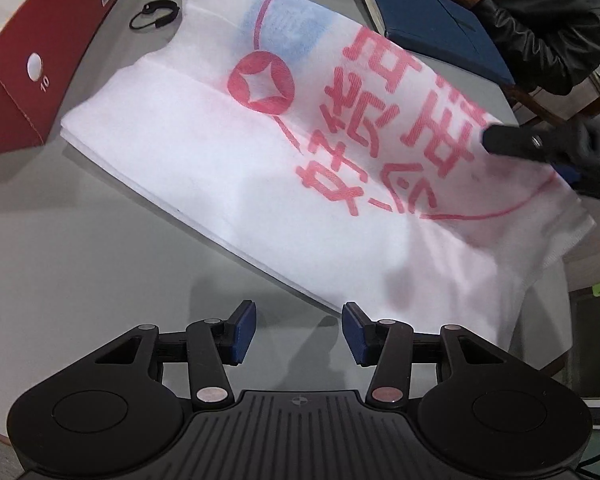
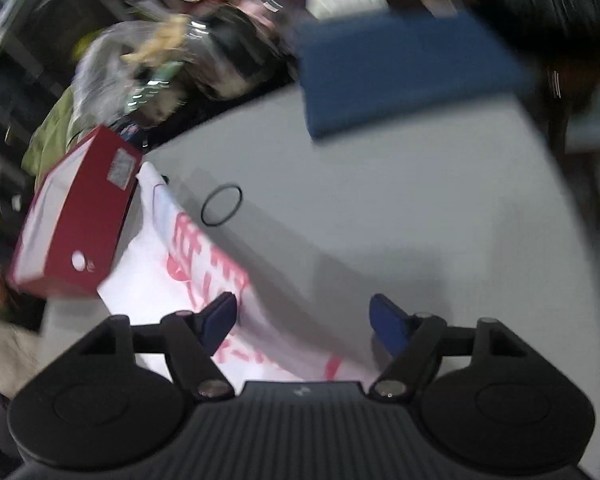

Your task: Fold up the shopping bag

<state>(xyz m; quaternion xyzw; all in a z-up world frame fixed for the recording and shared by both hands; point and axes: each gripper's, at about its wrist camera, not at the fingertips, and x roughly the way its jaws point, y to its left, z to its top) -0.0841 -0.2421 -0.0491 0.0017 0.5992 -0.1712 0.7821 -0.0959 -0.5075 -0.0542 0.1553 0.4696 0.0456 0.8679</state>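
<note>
The white shopping bag point(image 1: 228, 168) with red characters and a red round logo lies flat on the grey table point(image 1: 60, 248), folded in layers along its left edge. My left gripper point(image 1: 298, 330) is open and empty, just short of the bag's near edge. My right gripper shows in the left wrist view point(image 1: 540, 148) as a dark body over the bag's right side. In the blurred right wrist view my right gripper point(image 2: 304, 320) is open and empty above the bag point(image 2: 172, 280), its left finger over the fabric.
A red shoe box point(image 1: 40, 60) stands left of the bag, also in the right wrist view point(image 2: 72, 232). A black ring cord point(image 1: 154, 14) lies behind the bag. A blue folder point(image 1: 428, 24) lies at the back right. A person in a black jacket point(image 1: 540, 12) sits beyond it.
</note>
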